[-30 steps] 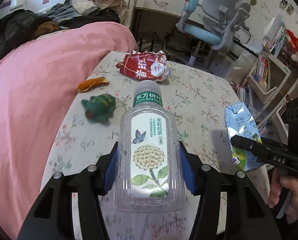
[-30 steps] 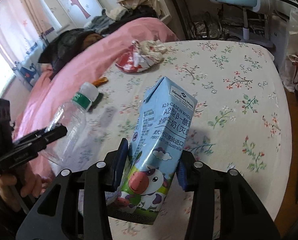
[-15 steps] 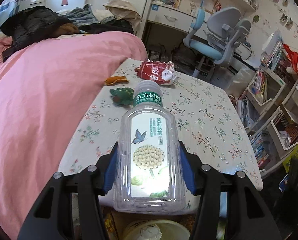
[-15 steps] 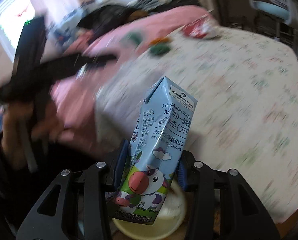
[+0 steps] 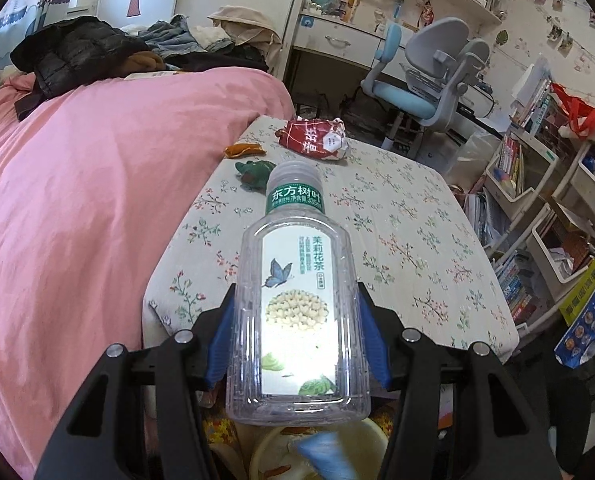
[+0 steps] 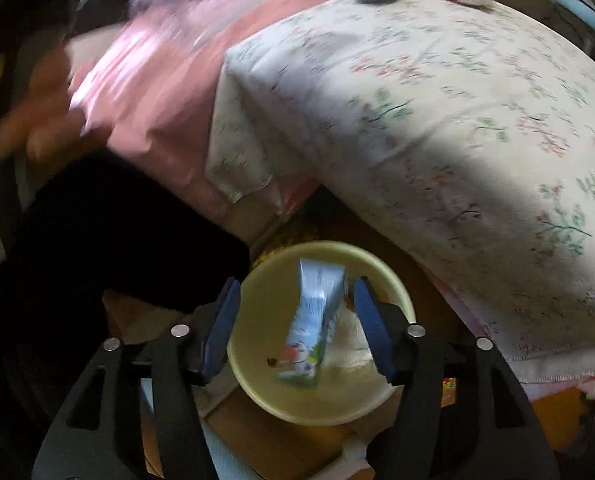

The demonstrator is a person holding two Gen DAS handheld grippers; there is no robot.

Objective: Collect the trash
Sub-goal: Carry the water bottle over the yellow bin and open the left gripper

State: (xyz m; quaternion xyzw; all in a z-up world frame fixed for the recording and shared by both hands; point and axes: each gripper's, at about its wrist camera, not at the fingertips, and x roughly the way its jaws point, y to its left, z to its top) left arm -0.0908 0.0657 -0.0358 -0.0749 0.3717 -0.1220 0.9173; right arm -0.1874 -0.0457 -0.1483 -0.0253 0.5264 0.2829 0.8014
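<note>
Clear glossy plastic bottle with a smooth paper-like label; matt floral cloth on the table; printed carton; smooth pale yellow plastic bin.

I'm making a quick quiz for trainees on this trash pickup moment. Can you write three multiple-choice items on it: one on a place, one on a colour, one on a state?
1. Where is the milk carton?
A. On the flowered table
B. Over the round bin, between the right claw's pads
C. On the pink bed

2. What colour is the bin?
A. Pale yellow
B. Red
C. Black

3. What is the left claw doing?
A. Standing open with nothing in it
B. Gripping the snack bag
C. Gripping the clear tea bottle

Answers:
1. B: the right wrist view shows the carton over the bin, the right claw having just opened its pads clear of it.
2. A: its rim and wall are pale yellow.
3. C: both blue pads press on the bottle's sides.
</note>
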